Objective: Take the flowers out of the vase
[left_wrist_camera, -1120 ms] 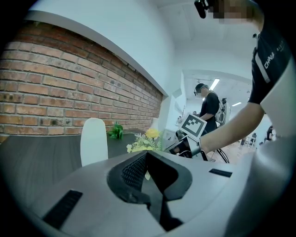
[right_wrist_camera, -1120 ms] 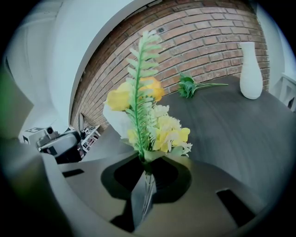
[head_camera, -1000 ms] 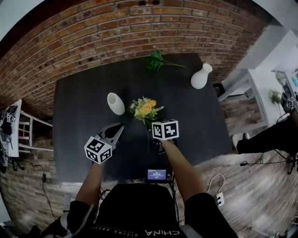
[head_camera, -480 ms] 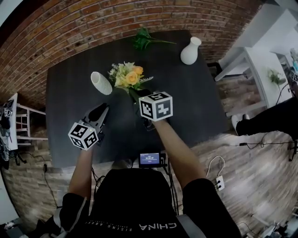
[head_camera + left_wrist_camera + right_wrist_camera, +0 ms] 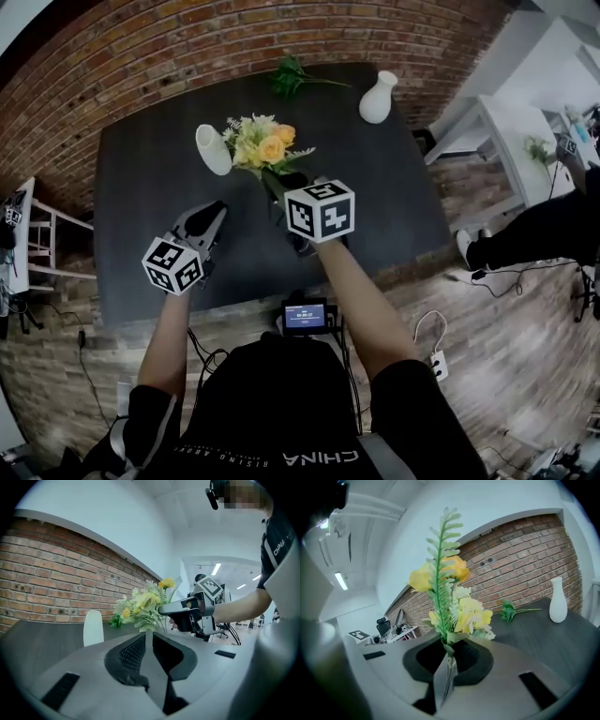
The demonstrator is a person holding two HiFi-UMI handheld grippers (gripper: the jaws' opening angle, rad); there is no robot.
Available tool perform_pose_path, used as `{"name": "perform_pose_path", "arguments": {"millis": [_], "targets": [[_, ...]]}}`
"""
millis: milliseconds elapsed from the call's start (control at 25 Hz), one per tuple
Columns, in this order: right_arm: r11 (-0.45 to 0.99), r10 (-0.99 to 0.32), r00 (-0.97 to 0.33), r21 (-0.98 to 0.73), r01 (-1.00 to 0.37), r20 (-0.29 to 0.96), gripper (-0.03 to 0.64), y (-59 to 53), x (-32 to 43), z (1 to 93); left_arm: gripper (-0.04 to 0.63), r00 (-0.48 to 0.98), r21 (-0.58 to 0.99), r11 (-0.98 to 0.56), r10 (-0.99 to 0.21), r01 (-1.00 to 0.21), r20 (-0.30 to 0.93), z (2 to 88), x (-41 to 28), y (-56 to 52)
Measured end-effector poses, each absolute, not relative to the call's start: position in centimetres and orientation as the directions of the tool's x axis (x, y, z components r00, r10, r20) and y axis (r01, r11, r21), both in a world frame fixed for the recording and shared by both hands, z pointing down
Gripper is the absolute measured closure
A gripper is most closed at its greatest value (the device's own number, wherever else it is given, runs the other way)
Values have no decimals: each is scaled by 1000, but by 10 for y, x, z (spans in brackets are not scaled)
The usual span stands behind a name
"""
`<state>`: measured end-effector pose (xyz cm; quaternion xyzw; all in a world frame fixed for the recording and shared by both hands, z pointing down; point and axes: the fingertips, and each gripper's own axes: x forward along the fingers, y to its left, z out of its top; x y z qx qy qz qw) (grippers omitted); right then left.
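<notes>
My right gripper is shut on the stems of a yellow and white bouquet and holds it up in the air, clear of the table. In the right gripper view the stems run down between the jaws and the blooms stand above them. The white vase stands empty on the table, just left of the bouquet. My left gripper hovers in front of the vase; its jaws have just been opening and are a slit apart with nothing between them. The left gripper view shows the vase, the bouquet and the right gripper.
A second white vase stands at the far right corner of the dark table, with a green sprig lying beside it. A small screen sits at the table's near edge. A brick wall runs behind the table, and a white desk stands to the right.
The right gripper has risen with the bouquet, which now shows higher and closer to the white vase. The left gripper has shifted a little, still in front of the vase.
</notes>
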<state>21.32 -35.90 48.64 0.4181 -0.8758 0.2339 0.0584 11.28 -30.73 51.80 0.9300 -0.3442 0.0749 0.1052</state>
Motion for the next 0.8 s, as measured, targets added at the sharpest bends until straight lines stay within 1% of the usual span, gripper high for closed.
{"name": "perform_pose_path", "arguments": {"millis": [400,800], "targets": [[585,-723,-651,-296,-755,232,577,-263,171,450,546,765,174,-746,-622,-643,166,510,75,-220],[649,-707,-688,-239,-723,164,577,-219,180,416,548,790,156,-774,-600,-614,129,492,107,-182]]}}
